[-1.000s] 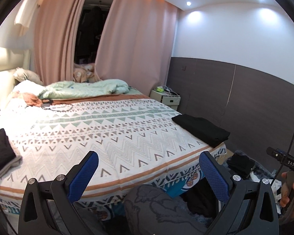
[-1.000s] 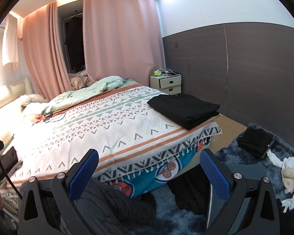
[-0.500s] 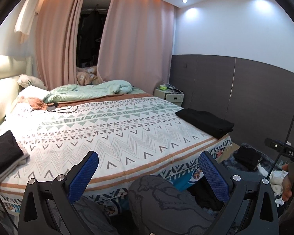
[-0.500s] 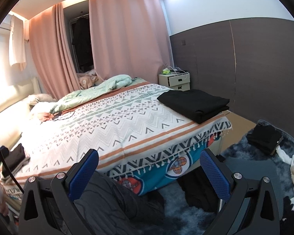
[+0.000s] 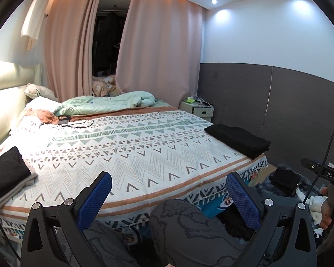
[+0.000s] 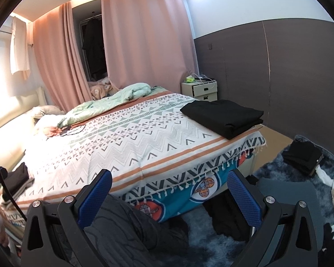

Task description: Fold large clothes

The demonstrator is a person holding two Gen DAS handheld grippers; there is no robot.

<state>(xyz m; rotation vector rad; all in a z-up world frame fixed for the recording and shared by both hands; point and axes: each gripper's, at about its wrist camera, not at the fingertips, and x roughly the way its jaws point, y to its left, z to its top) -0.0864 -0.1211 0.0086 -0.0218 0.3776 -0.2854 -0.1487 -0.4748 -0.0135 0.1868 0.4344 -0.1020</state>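
Blue pads (image 5: 95, 198) of the left gripper (image 5: 168, 197) spread wide, holding nothing; same for the right gripper (image 6: 169, 197), pads (image 6: 243, 198) far apart, empty. Beyond them, grey-clad knees (image 5: 184, 224), then the patterned bedspread (image 5: 131, 153). Folded black garment (image 6: 222, 116) resting on the bed's far right corner (another dark pile (image 5: 5, 169) at left).

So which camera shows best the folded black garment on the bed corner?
The right wrist view: the folded black garment looks nearer and larger, with its stacked layers visible. The left wrist view shows it smaller, near the right edge.
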